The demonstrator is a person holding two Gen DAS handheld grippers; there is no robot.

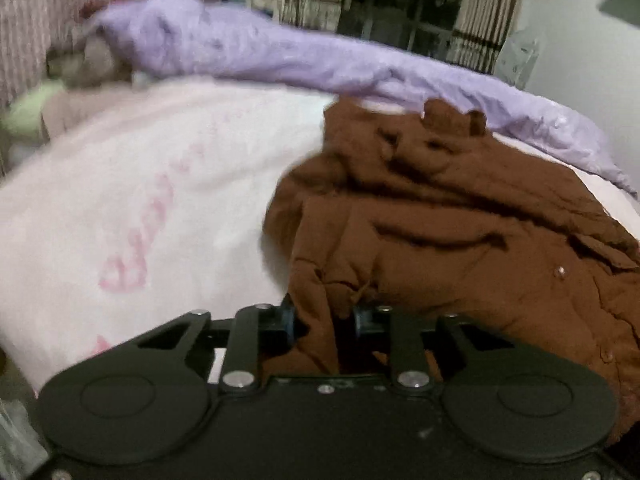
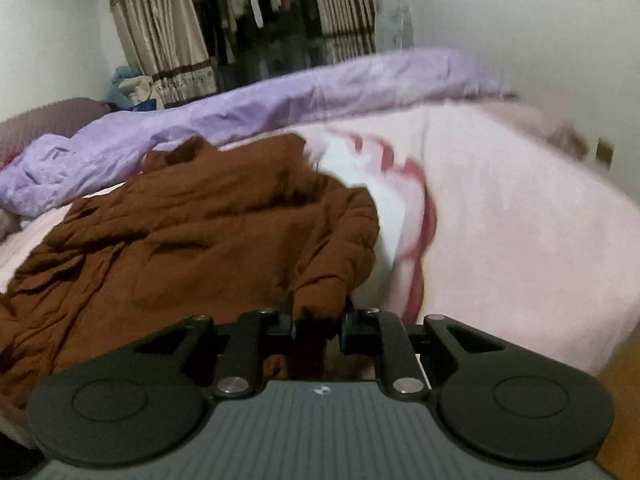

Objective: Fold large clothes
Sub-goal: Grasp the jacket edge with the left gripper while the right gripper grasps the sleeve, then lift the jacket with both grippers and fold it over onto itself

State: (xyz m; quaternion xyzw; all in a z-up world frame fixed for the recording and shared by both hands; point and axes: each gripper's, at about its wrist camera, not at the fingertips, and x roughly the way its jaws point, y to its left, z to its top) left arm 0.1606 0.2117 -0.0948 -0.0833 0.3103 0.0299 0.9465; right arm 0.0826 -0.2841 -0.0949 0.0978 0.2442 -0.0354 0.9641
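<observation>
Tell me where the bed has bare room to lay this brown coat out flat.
Pink blanket is bare left of the brown coat in the left view, and right of it in the right view. Crowded behind: the purple quilt.

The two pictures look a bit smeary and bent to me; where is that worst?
Left wrist view: the pink printed blanket and lilac quilt are motion-smeared at left, the crumpled brown garment sharper. Right wrist view: blanket smeared at right; fisheye bows the bed; light dim, no glare.
</observation>
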